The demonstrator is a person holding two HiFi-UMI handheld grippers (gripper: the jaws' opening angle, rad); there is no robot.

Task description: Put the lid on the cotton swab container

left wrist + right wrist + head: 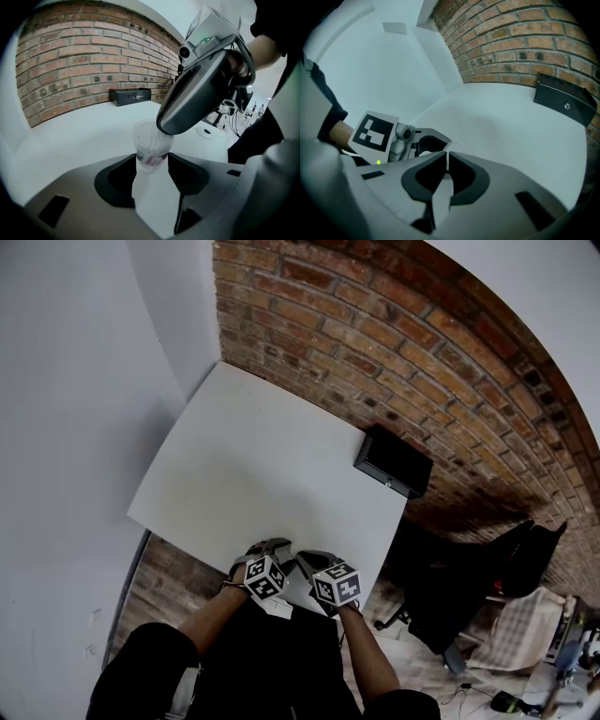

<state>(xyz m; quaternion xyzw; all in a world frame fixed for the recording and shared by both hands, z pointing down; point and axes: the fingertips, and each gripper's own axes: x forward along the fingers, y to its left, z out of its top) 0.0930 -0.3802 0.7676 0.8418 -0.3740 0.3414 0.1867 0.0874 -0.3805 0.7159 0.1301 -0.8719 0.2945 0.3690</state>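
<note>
The cotton swab container (150, 143), a clear cup packed with white swabs, stands upright on the white table (262, 456). My left gripper (152, 161) is shut on its lower half, one pad on each side. My right gripper (164, 127) hangs just above the cup's mouth and hides its right rim. In the right gripper view its jaws (446, 157) are almost together, with only a thin pale sliver between the tips; I cannot tell whether that is the lid. Both grippers (270, 547) (309, 559) sit at the table's near edge, and the cup is hidden in the head view.
A black box (394, 462) lies at the table's far right, against the brick wall (375, 324). A small round disc with a dark centre (205, 132) lies on the table to the right of the cup. A dark chair (469, 587) stands to the table's right.
</note>
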